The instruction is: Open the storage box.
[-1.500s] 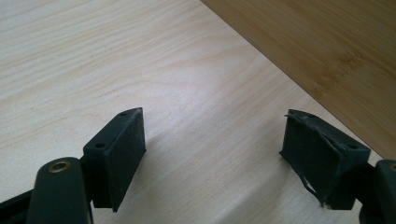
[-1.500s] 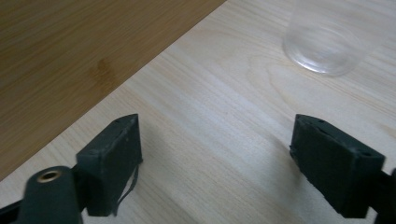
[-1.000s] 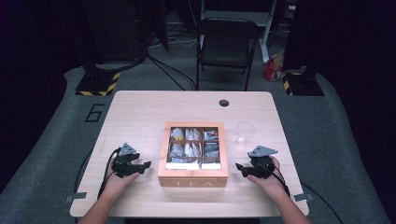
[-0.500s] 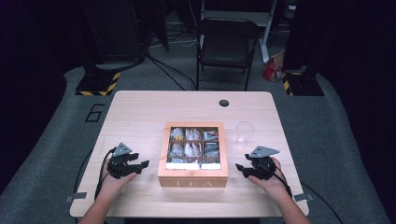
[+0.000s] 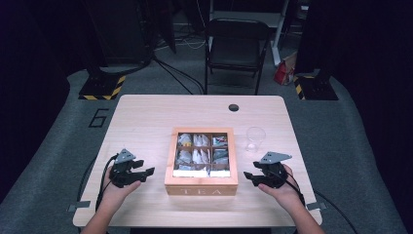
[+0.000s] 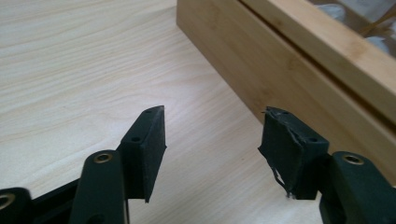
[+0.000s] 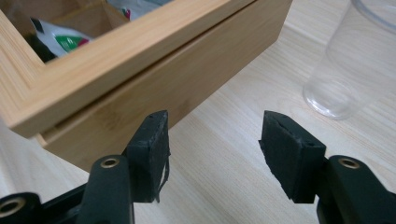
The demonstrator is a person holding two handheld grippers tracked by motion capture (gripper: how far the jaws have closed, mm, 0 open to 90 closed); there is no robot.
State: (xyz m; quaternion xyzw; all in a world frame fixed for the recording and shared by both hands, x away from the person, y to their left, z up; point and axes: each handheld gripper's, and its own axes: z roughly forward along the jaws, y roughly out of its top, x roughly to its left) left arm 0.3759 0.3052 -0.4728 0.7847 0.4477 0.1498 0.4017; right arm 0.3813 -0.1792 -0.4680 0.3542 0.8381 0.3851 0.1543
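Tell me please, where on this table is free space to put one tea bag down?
Bare wood lies between the tea box and the table's far edge, and left of the box beyond the left gripper. Right of the box is crowded: the clear plastic cup and the right gripper stand there.

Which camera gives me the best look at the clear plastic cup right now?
The high view: the whole cup shows there, standing upright on the table, apart from the tea box on its right. The right gripper view shows only the cup's lower part and base, cut off at the frame edge. The left gripper view faces the box's side.
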